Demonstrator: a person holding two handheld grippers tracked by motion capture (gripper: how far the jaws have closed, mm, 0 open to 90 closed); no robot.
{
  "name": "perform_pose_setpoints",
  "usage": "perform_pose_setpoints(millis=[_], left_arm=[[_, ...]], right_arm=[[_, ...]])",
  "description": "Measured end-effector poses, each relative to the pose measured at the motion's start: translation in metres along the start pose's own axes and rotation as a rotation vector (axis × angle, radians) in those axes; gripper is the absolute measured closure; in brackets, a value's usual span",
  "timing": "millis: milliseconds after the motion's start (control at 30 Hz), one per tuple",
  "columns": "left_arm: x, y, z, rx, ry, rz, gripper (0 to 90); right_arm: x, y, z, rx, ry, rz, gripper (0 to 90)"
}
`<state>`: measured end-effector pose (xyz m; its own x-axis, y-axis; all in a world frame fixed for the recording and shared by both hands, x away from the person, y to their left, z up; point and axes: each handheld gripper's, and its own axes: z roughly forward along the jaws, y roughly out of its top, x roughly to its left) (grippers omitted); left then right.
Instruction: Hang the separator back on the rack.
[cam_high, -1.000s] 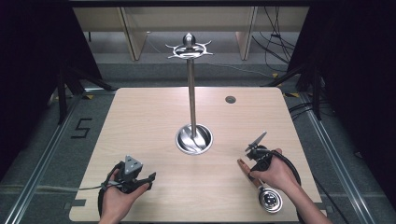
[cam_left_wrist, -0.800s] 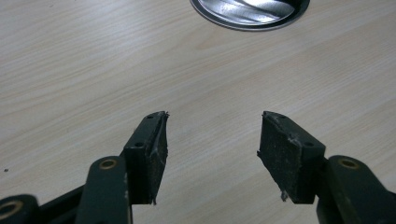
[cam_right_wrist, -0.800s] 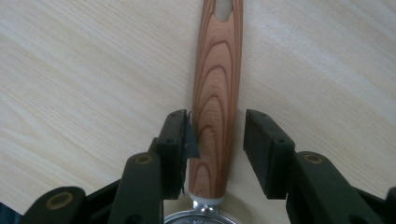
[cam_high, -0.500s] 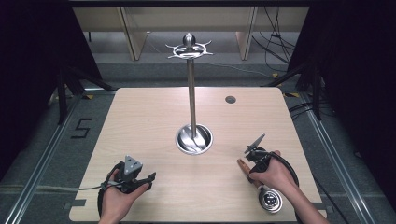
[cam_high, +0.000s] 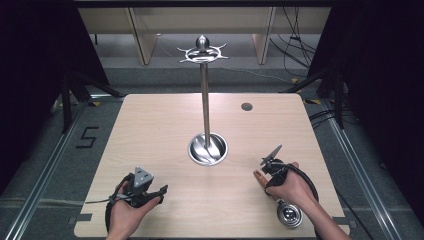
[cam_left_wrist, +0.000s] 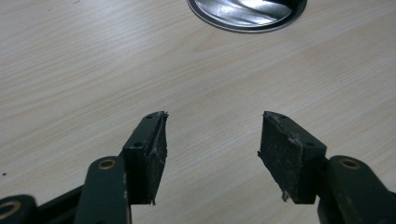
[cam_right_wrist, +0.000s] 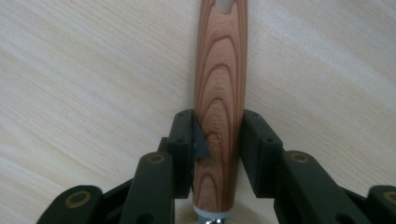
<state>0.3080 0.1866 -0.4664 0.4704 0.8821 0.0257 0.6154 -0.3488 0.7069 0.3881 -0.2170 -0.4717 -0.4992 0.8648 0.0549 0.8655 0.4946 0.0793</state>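
Simply grained reddish wooden handle

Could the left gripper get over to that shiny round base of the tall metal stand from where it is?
Probably yes: the left gripper is open and holds nothing, and bare table lies between it and the base.

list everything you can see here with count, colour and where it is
wooden handle: 1, reddish-brown grain, flat on the table between the right gripper's jaws
metal head: 1, silver, on the handle's end near the table's front right edge
stand: 1, silver, upright at table centre, round base, hooked top
table: 1, light wood
left gripper: 1, black, front left, jaws open
right gripper: 1, black, front right, jaws closing around the handle
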Motion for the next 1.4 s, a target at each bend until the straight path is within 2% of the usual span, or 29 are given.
perform_pose_setpoints(millis=[33,67,133,200,233,267,333,367,433,467,500,533,567,600,633,667,700,733,900,967,1000,1033,1100,1133,1167,1233,1300,1333,1400], left_arm=[[0.000,0.000,0.000,-0.003,-0.004,-0.001,40.5],[0.000,0.000,0.001,-0.005,-0.006,-0.004,40.5],[-0.001,-0.001,0.002,-0.020,0.001,-0.025,40.5],[0.000,-0.001,0.002,-0.021,-0.002,-0.024,40.5],[0.000,-0.001,0.001,-0.020,-0.003,-0.023,40.5],[0.000,-0.001,0.002,-0.026,0.000,-0.030,40.5],[0.000,-0.001,0.002,-0.026,0.003,-0.034,40.5],[0.001,-0.001,0.001,-0.025,0.007,-0.030,40.5],[0.001,-0.001,0.000,-0.031,-0.005,-0.029,40.5],[0.002,-0.001,-0.002,-0.014,-0.007,-0.005,40.6],[0.002,-0.001,-0.003,-0.015,-0.005,-0.012,40.7],[0.001,-0.001,-0.001,-0.026,-0.005,-0.022,40.7],[0.000,-0.001,0.000,-0.040,-0.003,-0.039,40.6],[0.000,-0.001,-0.001,-0.043,-0.008,-0.039,40.6],[0.001,-0.001,-0.001,-0.033,-0.012,-0.026,40.7],[0.000,-0.001,0.000,-0.044,-0.006,-0.043,40.7],[0.000,-0.001,-0.001,-0.047,-0.013,-0.037,40.7],[0.001,-0.001,-0.002,-0.038,-0.009,-0.013,40.8],[0.000,0.000,-0.004,-0.098,-0.016,-0.050,42.7],[0.000,0.001,-0.006,-0.125,-0.046,-0.054,43.1],[-0.003,0.002,-0.006,-0.171,-0.062,-0.084,43.2],[-0.002,0.004,-0.008,-0.184,-0.076,-0.070,43.3],[-0.006,0.007,-0.010,-0.235,-0.110,-0.087,43.6],[-0.007,0.009,-0.012,-0.251,-0.123,-0.075,43.5],[-0.009,0.011,-0.012,-0.268,-0.135,-0.067,43.3],[-0.013,0.016,-0.014,-0.303,-0.171,-0.052,43.1],[-0.019,0.021,-0.017,-0.328,-0.198,-0.037,42.3],[-0.022,0.026,-0.019,-0.347,-0.216,-0.010,42.2],[-0.028,0.033,-0.022,-0.366,-0.239,0.010,42.3]], right_arm=[[0.000,0.000,0.001,-0.007,-0.015,-0.015,68.5],[-0.002,0.000,0.002,-0.019,-0.017,-0.059,68.5],[0.001,-0.001,0.002,-0.013,-0.024,-0.033,68.7],[0.002,-0.001,-0.002,-0.046,-0.018,-0.014,68.8],[0.001,-0.001,-0.004,-0.054,-0.020,-0.037,68.8],[0.003,-0.002,-0.007,-0.062,-0.008,-0.002,68.8],[0.003,-0.002,-0.010,-0.078,-0.014,-0.017,68.9],[0.004,-0.004,-0.015,-0.113,0.001,0.000,68.9],[0.003,-0.005,-0.018,-0.123,0.004,-0.015,68.9],[0.004,-0.007,-0.020,-0.133,0.019,0.002,68.9],[0.005,-0.010,-0.026,-0.184,0.027,0.004,68.9],[0.005,-0.010,-0.026,-0.184,0.027,0.004,68.9],[0.001,-0.014,-0.031,-0.267,0.015,-0.038,68.9],[0.001,-0.014,-0.031,-0.267,0.015,-0.038,68.9],[0.003,-0.016,-0.035,-0.279,0.018,-0.015,68.9],[0.004,-0.019,-0.038,-0.299,0.029,0.005,68.9],[0.003,-0.020,-0.041,-0.336,0.024,-0.013,68.9],[0.005,-0.021,-0.042,-0.348,0.019,0.006,68.9],[0.004,-0.026,-0.050,-0.473,0.010,-0.070,68.9],[0.006,-0.027,-0.053,-0.521,-0.004,-0.094,68.9],[0.007,-0.027,-0.055,-0.546,-0.006,-0.100,69.0],[0.007,-0.027,-0.056,-0.570,-0.011,-0.110,69.0],[0.012,-0.028,-0.059,-0.601,0.007,-0.097,69.0],[0.010,-0.028,-0.060,-0.635,-0.010,-0.137,69.0],[0.014,-0.029,-0.061,-0.677,-0.010,-0.137,69.0],[0.017,-0.029,-0.063,-0.686,-0.001,-0.130,69.0],[0.018,-0.029,-0.064,-0.733,-0.014,-0.172,69.0],[0.020,-0.029,-0.065,-0.757,-0.012,-0.189,69.0],[0.026,-0.030,-0.068,-0.779,-0.010,-0.185,69.0]])
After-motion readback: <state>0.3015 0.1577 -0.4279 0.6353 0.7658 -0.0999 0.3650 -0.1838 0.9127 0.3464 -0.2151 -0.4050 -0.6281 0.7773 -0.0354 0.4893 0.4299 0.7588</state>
